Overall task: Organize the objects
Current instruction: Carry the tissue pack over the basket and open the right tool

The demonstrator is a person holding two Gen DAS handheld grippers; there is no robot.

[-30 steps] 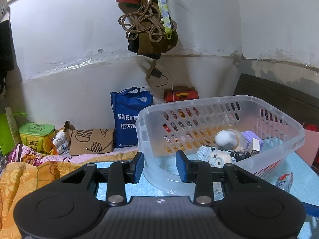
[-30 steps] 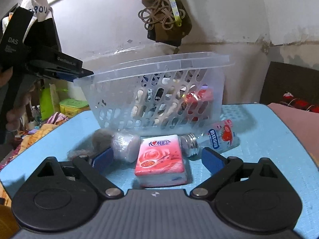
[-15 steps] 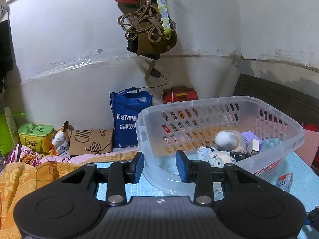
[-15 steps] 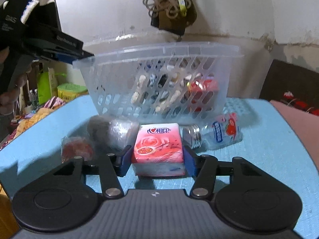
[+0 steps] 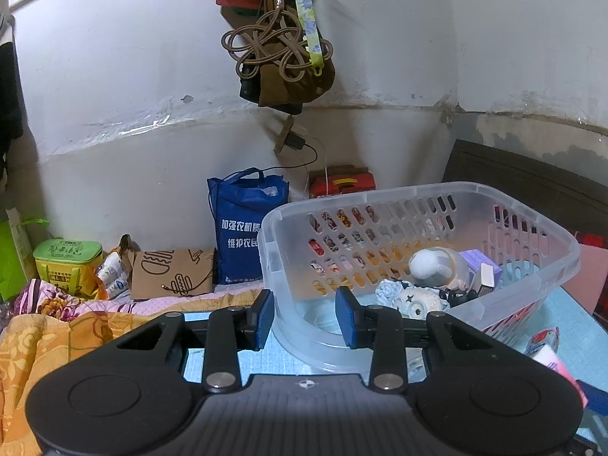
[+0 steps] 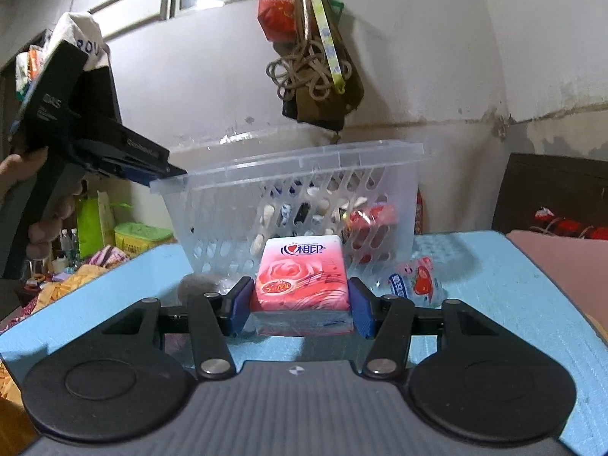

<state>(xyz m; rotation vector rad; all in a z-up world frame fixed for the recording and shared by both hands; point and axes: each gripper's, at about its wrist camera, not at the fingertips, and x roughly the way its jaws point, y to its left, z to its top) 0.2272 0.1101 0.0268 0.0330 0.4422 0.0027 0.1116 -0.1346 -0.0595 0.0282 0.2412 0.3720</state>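
Observation:
A clear plastic basket [image 6: 304, 159] stands on the blue mat [image 6: 494, 266] and holds a white plush ball [image 5: 433, 266], a purple box [image 5: 475, 262] and other small items. My left gripper [image 5: 305, 317] straddles the basket's near corner [image 5: 273, 235], one pad outside and one inside, shut on the rim; a hand holds it at the left of the right wrist view. My right gripper [image 6: 301, 306] is shut on a pink tissue pack [image 6: 302, 273] just in front of the basket. A small plastic bottle [image 6: 414, 281] lies to the pack's right.
A grey wrapped lump [image 6: 197, 285] lies left of the pack. Beyond the mat sit a blue bag [image 5: 247, 228], a brown paper bag [image 5: 171, 273], a green box [image 5: 68, 254] and an orange blanket [image 5: 38, 342]. A rope bundle [image 5: 281, 57] hangs on the wall. A pink cushion [image 6: 562, 258] borders the right.
The right gripper went from wide open around the tissue pack to shut on it, and its view tipped upward. The left gripper and the basket kept still.

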